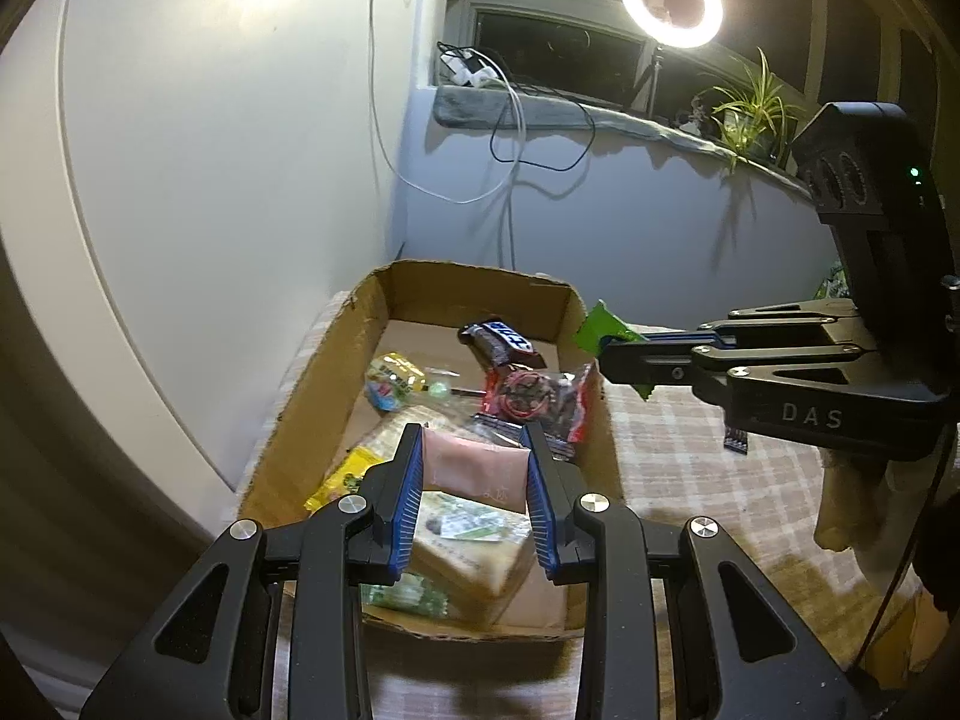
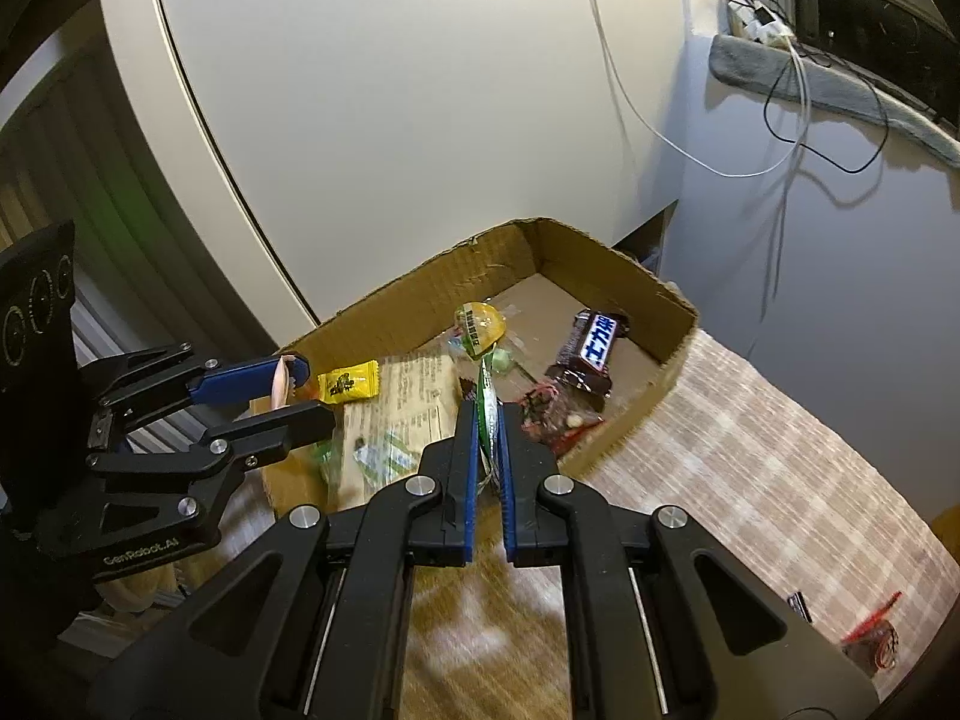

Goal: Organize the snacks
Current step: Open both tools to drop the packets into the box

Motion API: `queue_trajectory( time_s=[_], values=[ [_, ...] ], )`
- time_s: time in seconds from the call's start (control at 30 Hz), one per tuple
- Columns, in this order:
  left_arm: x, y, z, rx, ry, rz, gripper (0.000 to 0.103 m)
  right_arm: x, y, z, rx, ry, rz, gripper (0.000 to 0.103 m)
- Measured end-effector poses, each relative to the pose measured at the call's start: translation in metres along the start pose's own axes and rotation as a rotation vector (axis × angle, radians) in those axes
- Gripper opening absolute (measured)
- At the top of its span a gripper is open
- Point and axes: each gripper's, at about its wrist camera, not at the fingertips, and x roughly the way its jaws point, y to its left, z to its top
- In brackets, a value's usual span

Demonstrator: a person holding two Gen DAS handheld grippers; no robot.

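Left wrist: pink packet point(image 1: 474, 468) clamped in left claw point(image 1: 474, 450) above box point(image 1: 480, 288).

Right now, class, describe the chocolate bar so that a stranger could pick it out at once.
Find the cardboard box on the checked cloth. Look toward its far right corner, beyond the red bag. The chocolate bar lies there, the only dark brown wrapper with a blue-and-white label; the neighbours are yellow, green or red.

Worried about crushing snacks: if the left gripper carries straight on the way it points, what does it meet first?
Probably the red-and-clear snack bag lying in the cardboard box, just beyond the pink packet held by the left gripper. Depth is unclear.
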Motion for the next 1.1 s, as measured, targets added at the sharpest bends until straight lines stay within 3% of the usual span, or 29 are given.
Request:
queue_trajectory(
  time_s=[0.43,0.47,0.57,0.63,0.73,0.8,0.87,1.1],
  values=[
    [0.005,0.008,0.003,-0.011,0.000,0.021,0.033,0.017,0.004,0.009,-0.014,0.019,0.007,0.008],
    [0.006,0.008,0.003,-0.013,0.000,0.023,0.033,0.017,0.004,0.009,-0.011,0.019,0.006,0.015],
    [0.006,0.010,0.003,-0.018,-0.002,0.031,0.040,0.015,0.003,0.009,-0.011,0.006,-0.007,0.048],
    [0.005,0.010,0.002,-0.018,-0.005,0.035,0.048,0.012,0.003,0.010,-0.012,-0.006,-0.014,0.054],
    [0.004,0.009,0.002,-0.009,-0.017,0.046,0.070,0.010,0.004,0.011,-0.018,-0.012,-0.027,0.065],
    [0.003,0.009,0.002,-0.005,-0.023,0.051,0.074,0.009,0.003,0.012,-0.016,-0.021,-0.039,0.078],
    [0.003,0.009,0.002,0.002,-0.023,0.062,0.081,0.007,0.002,0.013,-0.007,-0.031,-0.044,0.081],
    [0.003,0.007,0.001,0.004,-0.021,0.076,0.082,0.002,-0.001,0.012,0.002,-0.035,-0.060,0.082]
  ],
)
